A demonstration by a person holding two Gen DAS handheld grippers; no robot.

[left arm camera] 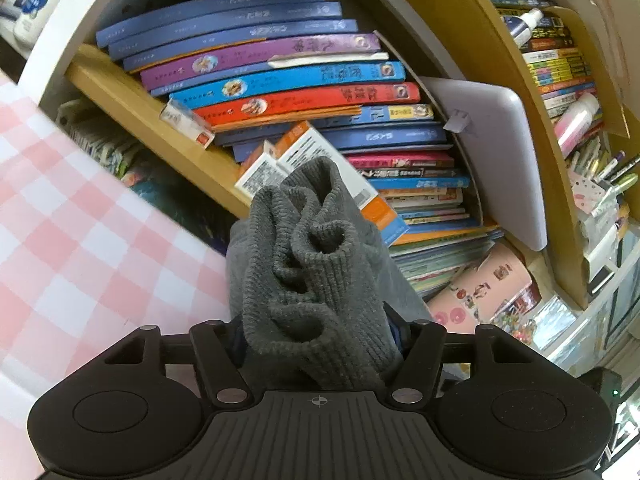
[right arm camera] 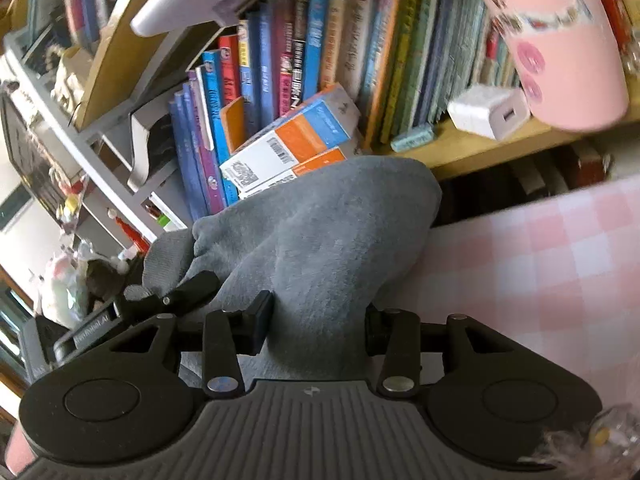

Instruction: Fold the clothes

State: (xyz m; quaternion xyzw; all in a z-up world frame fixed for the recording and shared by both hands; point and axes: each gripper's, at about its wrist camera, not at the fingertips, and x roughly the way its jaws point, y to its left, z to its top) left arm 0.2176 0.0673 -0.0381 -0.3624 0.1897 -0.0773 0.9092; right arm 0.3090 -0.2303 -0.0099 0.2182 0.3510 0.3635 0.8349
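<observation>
Left gripper (left arm camera: 320, 336) clamping bunched ribbed grey knit (left arm camera: 312, 264)

Ahead 12 o'clock: we note bookshelf (left arm camera: 280, 80) and leaning orange-blue boxes (right arm camera: 296, 136) blocking | free room: pink checked tabletop (left arm camera: 60, 240) at 9 o'clock, left view.

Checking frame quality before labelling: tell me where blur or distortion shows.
Left wrist view: shelves bow from fisheye, grey cloth sharp. Right wrist view: pink bag and checked tablecloth smeared, cloth soft.
</observation>
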